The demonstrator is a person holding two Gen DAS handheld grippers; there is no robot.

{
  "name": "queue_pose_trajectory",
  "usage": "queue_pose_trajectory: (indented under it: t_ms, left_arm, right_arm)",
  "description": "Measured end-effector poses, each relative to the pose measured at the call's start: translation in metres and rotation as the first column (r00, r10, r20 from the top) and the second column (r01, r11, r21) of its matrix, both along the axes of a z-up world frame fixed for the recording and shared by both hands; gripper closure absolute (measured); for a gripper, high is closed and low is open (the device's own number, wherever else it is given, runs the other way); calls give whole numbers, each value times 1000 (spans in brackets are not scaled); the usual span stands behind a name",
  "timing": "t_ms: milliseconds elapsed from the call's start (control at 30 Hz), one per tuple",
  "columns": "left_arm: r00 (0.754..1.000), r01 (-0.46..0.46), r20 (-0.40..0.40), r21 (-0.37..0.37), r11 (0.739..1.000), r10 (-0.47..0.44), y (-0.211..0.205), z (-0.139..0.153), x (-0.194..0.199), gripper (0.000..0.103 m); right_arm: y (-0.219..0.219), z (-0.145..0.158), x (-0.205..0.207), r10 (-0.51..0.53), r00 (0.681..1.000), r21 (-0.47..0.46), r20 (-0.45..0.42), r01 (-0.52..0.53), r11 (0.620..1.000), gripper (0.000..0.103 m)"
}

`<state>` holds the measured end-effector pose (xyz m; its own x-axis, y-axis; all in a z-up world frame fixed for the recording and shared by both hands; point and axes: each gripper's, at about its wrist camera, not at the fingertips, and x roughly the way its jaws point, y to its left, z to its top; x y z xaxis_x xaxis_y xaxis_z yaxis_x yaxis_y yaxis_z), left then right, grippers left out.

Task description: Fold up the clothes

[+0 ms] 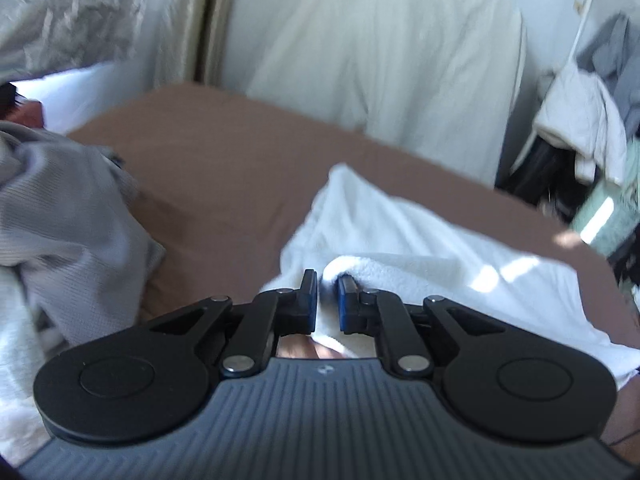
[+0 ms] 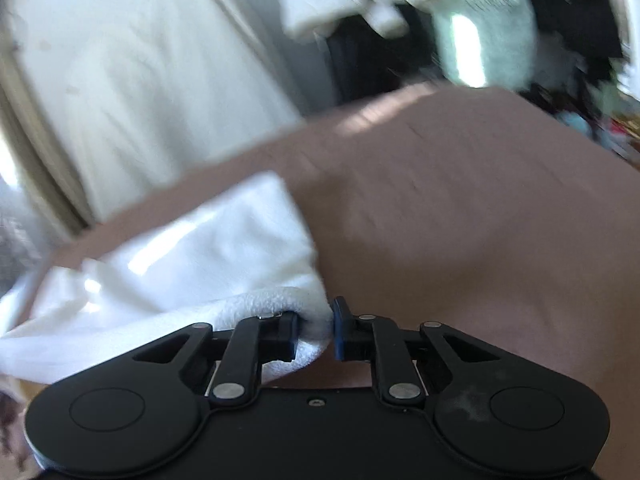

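A white fleecy garment (image 1: 400,236) lies spread on the brown bed sheet (image 1: 224,168). My left gripper (image 1: 328,280) is shut on a bunched edge of this white garment. In the right wrist view the same white garment (image 2: 192,256) lies to the left on the brown sheet (image 2: 460,208). My right gripper (image 2: 316,320) is shut on a thick folded edge of it. Both frames are blurred by motion.
A grey ribbed garment (image 1: 68,216) lies heaped at the left on the bed. White bedding or curtain (image 1: 380,64) stands behind the bed. Clothes hang at the right (image 1: 584,120). A mint-green fabric (image 2: 480,20) and dark clutter lie beyond the bed's far corner.
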<state>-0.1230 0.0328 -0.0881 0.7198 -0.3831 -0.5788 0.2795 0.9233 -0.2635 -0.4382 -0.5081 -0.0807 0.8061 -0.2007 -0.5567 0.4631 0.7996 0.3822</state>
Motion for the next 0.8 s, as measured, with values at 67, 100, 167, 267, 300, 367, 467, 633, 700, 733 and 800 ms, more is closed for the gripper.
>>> queue_pose_trajectory:
  t_ms: [67, 100, 167, 267, 300, 367, 467, 633, 700, 733, 800]
  left_arm:
    - [999, -35, 4, 52, 998, 35, 4, 1, -5, 93]
    - [999, -34, -36, 79, 996, 37, 6, -3, -2, 93]
    - [987, 8, -162, 39, 999, -1, 11, -15, 12, 94]
    - [978, 62, -198, 7, 998, -59, 10, -12, 21, 93]
    - [980, 94, -178, 31, 995, -87, 5, -6, 22, 92]
    - [982, 143, -137, 98, 985, -129, -7, 7, 29, 84]
    - [980, 195, -77, 177, 965, -184, -29, 24, 48, 58]
    - [957, 277, -118, 96, 956, -265, -53, 14, 124, 51]
    - [955, 278, -128, 74, 958, -267, -61, 3, 150, 51]
    - [956, 272, -133, 56, 961, -262, -64, -5, 162, 51]
    - [950, 260, -178, -2, 966, -256, -69, -21, 181, 51]
  right_arm:
    - [-2, 3, -5, 74, 996, 22, 47, -75, 997, 85]
    - [-6, -2, -2, 102, 995, 38, -10, -101, 994, 85]
    - [-9, -17, 3, 144, 979, 35, -144, -141, 989, 85]
    - [-12, -34, 4, 195, 937, 19, -290, -198, 980, 84]
    - [-13, -34, 1, 214, 931, 23, -295, -217, 976, 83]
    - [-18, -22, -8, 239, 942, 29, -237, -239, 971, 78]
    - [-34, 5, -18, 282, 956, 66, -77, -277, 959, 70]
    - [-66, 51, 31, 318, 943, 75, 94, -325, 943, 51]
    - [-79, 58, 67, 362, 928, 104, 88, -370, 923, 41]
    - [-86, 55, 86, 400, 913, 136, 81, -408, 903, 41]
    - [-102, 37, 125, 424, 903, 223, 63, -427, 876, 40]
